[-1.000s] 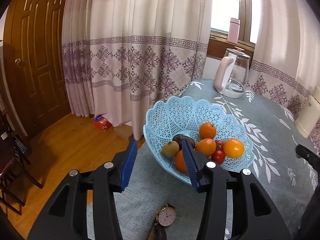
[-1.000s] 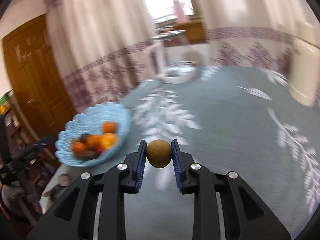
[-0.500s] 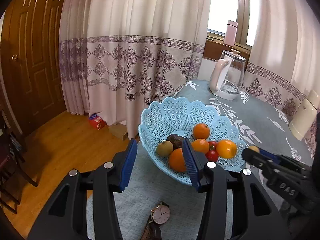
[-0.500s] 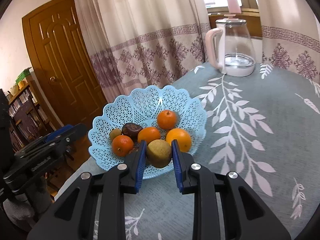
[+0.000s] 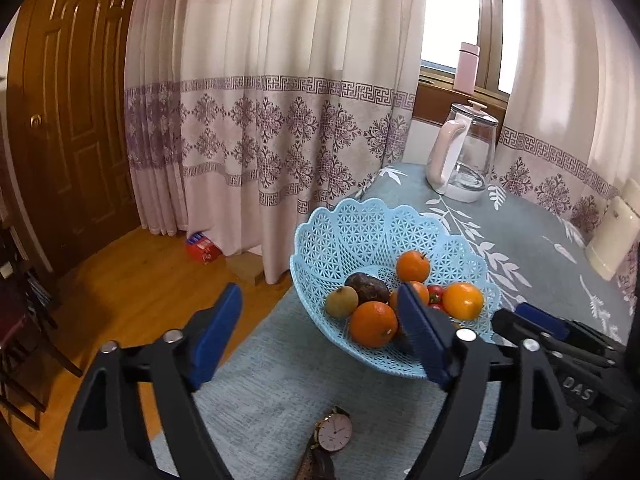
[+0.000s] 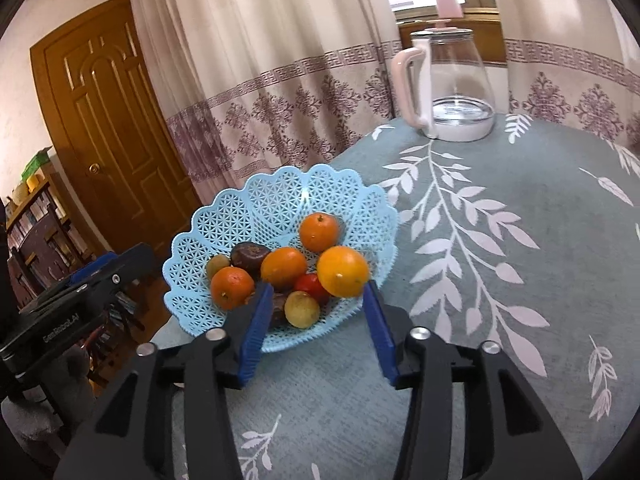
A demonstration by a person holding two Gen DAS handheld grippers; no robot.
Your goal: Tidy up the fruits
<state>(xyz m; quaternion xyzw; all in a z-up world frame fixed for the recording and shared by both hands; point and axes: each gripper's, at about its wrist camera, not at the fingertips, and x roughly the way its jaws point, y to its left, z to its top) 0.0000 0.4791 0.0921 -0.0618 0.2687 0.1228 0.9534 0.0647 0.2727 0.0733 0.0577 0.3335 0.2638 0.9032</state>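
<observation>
— Where's the fruit sitting?

— All of it in the blue basket (image 6: 280,204) at the corner of the table (image 6: 500,280). Four oranges (image 6: 343,265), a red tomato (image 6: 310,285), a dark brown fruit (image 6: 249,255) at the back left, a small green-brown fruit (image 6: 217,265) beside it, and a yellowish kiwi (image 6: 302,309) right at the near edge, touching the tomato.

— And the right gripper (image 6: 316,330)?

— Its blue fingers (image 6: 256,330) are spread wide with nothing between them. It hangs just over the near rim, the kiwi lying in the basket in line with the gap.

— The left gripper (image 5: 320,336)?

— Spread wide too, holding nothing. It sits off the table's corner, facing the basket (image 5: 360,232); its right finger overlaps the near fruit in that view, so I can't say whether it touches any.

— Anything else on the table?

— A wristwatch (image 5: 333,435) lies on the cloth below the left gripper, well short of the basket. A glass kettle (image 6: 452,84) with a pink handle stands at the far end near the window, a pink bottle (image 5: 468,67) on the sill behind it. A cream-coloured jug (image 5: 612,240) is off to the right edge in the left view.
</observation>
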